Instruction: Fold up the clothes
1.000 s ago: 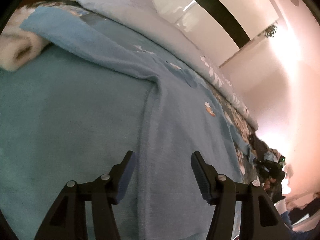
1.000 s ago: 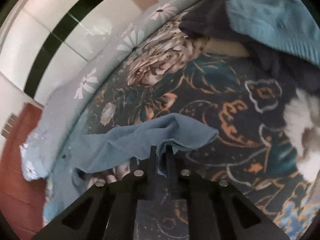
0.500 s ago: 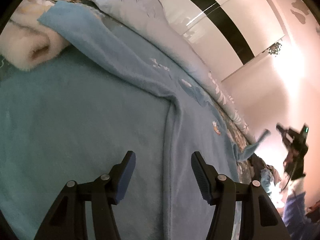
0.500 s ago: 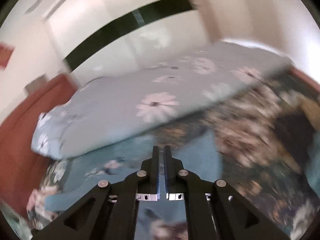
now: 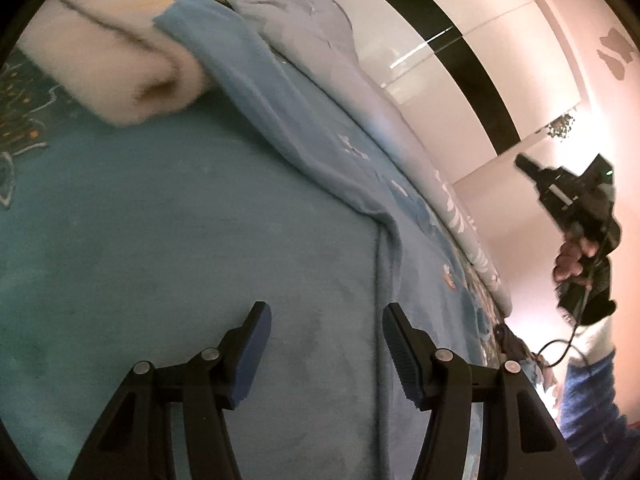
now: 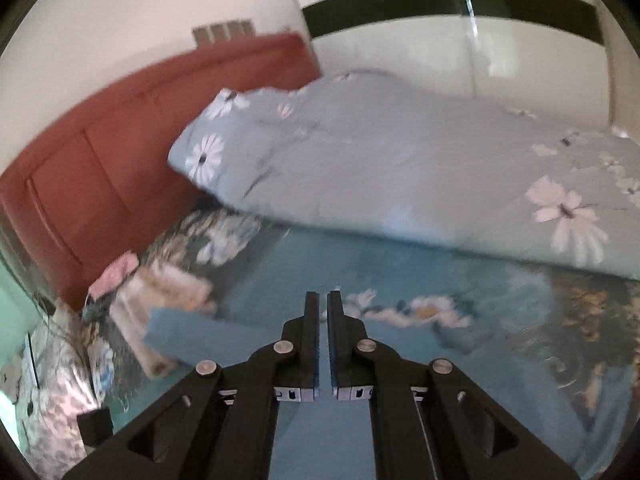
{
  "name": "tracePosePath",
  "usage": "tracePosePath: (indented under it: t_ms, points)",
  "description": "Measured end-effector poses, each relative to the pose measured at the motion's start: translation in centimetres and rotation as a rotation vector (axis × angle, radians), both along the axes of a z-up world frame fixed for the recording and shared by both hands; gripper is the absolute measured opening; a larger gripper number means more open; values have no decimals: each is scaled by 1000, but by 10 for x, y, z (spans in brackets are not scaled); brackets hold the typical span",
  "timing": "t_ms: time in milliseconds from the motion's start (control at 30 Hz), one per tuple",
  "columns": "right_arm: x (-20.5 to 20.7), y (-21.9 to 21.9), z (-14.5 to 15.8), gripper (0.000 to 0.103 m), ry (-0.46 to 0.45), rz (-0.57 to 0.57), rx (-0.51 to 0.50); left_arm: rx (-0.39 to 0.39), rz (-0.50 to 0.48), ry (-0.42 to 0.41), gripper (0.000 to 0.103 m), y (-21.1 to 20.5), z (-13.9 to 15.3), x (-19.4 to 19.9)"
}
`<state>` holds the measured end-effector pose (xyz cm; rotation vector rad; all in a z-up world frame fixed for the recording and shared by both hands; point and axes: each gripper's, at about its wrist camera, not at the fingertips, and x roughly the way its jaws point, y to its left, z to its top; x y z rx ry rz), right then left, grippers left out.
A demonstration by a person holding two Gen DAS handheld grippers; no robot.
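On the bed (image 6: 580, 320), mid-fold of the blue garment (image 5: 200, 260).
Left gripper (image 5: 326, 338) low with jaws released to pin the fabric; right gripper (image 6: 323, 344) raised, clenched empty.

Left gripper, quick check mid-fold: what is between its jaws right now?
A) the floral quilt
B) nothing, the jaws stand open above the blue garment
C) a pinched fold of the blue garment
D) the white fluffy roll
B: the left gripper has its jaws spread apart with only the flat blue garment showing past them, nothing pinched; the white fluffy roll lies farther off.
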<state>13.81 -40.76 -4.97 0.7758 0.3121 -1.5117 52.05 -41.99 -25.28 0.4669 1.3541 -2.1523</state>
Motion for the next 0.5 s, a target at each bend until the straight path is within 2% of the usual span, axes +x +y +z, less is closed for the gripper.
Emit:
tracePosePath:
  t_ms: [67,133,300,367,400,433,500]
  points:
    - [-10,5,-16,4,-17,-36,33,-4,3,0,62,0,0,2]
    - [-38,21,-27,4,-24,-119,58,-6,1,-7,62,0,0,1]
    - [-131,85,-41,5,72,-427,145,-10,-5,-5,62,4,0,-8]
    - [-172,115,-55,18,96,-566,217,-10,-7,-11,63,4,0,-12]
    - [-188,126,-65,36,87,-610,253,-10,-8,-14,63,5,0,-13]
    - [-199,133,-76,46,80,-636,285,-10,-11,-15,63,5,0,-15]
    - [-222,147,-97,46,65,-684,343,-9,-17,-23,63,4,0,-19]
